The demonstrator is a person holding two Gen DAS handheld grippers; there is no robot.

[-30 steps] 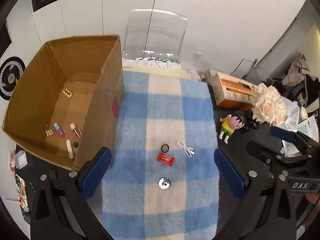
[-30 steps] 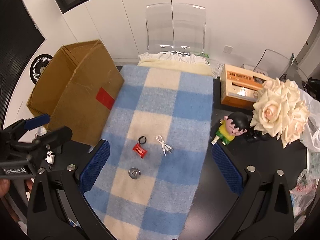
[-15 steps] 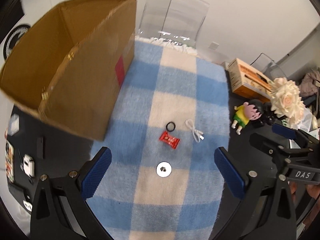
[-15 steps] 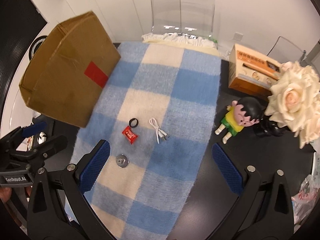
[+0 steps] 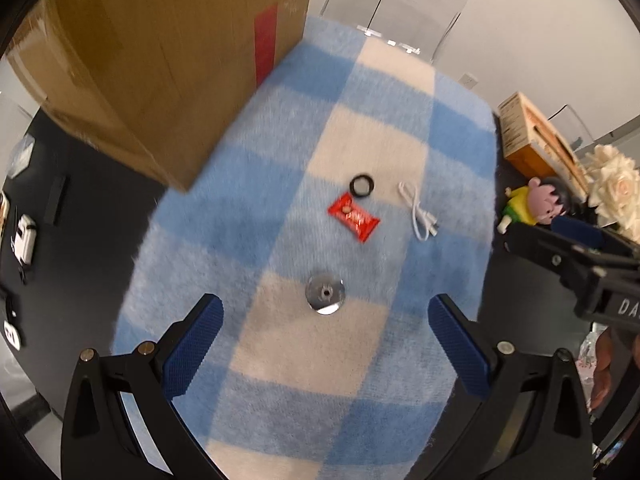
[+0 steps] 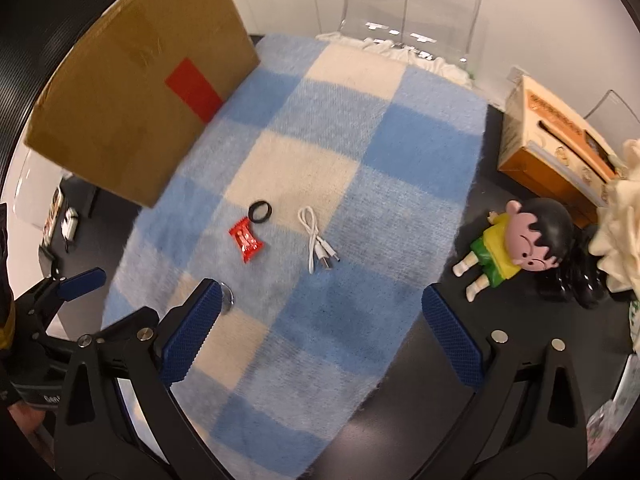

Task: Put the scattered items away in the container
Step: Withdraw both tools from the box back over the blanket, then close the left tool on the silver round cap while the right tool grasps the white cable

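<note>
Both wrist views high, angled down – sharing blanket (image 5: 360,128)

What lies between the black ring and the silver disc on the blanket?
The red snack packet lies between the black ring and the silver disc; the left wrist view shows it best. It sits close below the ring.

On the blanket (image 6: 352,152), the ring (image 6: 260,212) is taken as landmark: the packet (image 6: 245,239) lies just before it, the cable (image 6: 319,245) right, the disc (image 5: 325,292) further before, the box (image 6: 136,96) behind-left.
</note>
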